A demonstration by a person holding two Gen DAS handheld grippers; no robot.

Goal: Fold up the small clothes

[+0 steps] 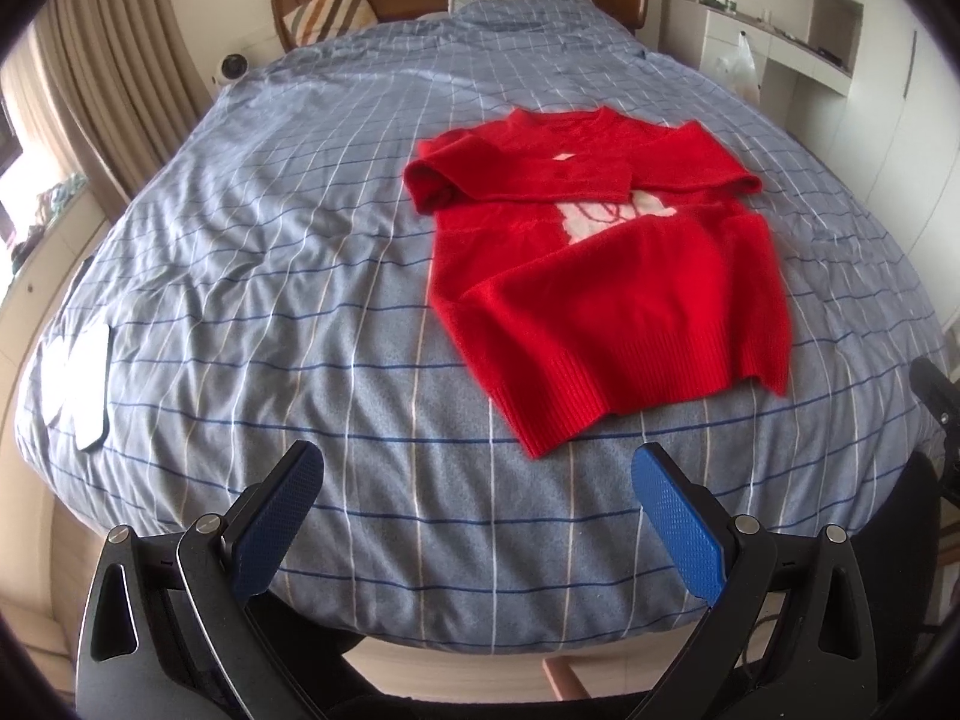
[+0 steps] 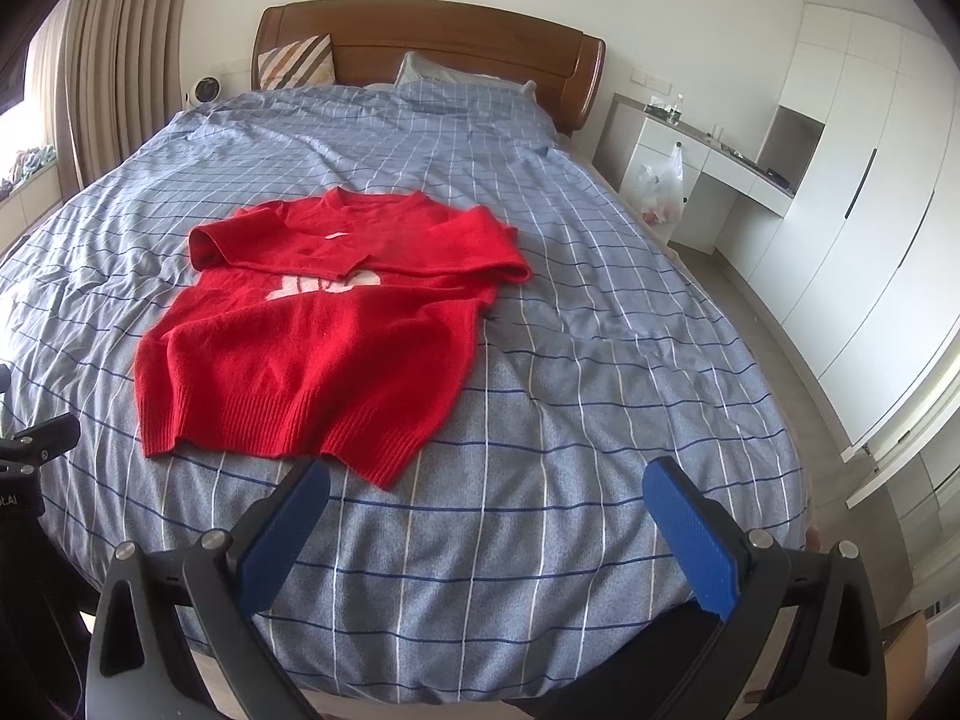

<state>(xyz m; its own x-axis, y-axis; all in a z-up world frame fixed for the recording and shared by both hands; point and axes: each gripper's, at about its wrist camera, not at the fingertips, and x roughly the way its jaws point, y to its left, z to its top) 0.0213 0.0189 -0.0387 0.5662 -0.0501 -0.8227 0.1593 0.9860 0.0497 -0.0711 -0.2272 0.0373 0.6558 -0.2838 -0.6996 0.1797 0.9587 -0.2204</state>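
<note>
Each hand-held gripper, left (image 1: pixel 477 471) and right (image 2: pixel 486 486), gapes empty; red sweater (image 2: pixel 306 336) lies lengthwise, collar toward headboard (image 2: pixel 420 36).

You face a bed (image 2: pixel 540 360) in blue checked bedding, wooden headboard (image 2: pixel 432 36) against a white wall. Curtains (image 2: pixel 120 60) hang left; white wardrobes (image 2: pixel 852 192) stand right.

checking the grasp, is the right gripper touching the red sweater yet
Apart. The right wrist view shows the open right gripper short of the red sweater, checked bedcover visible between.
</note>
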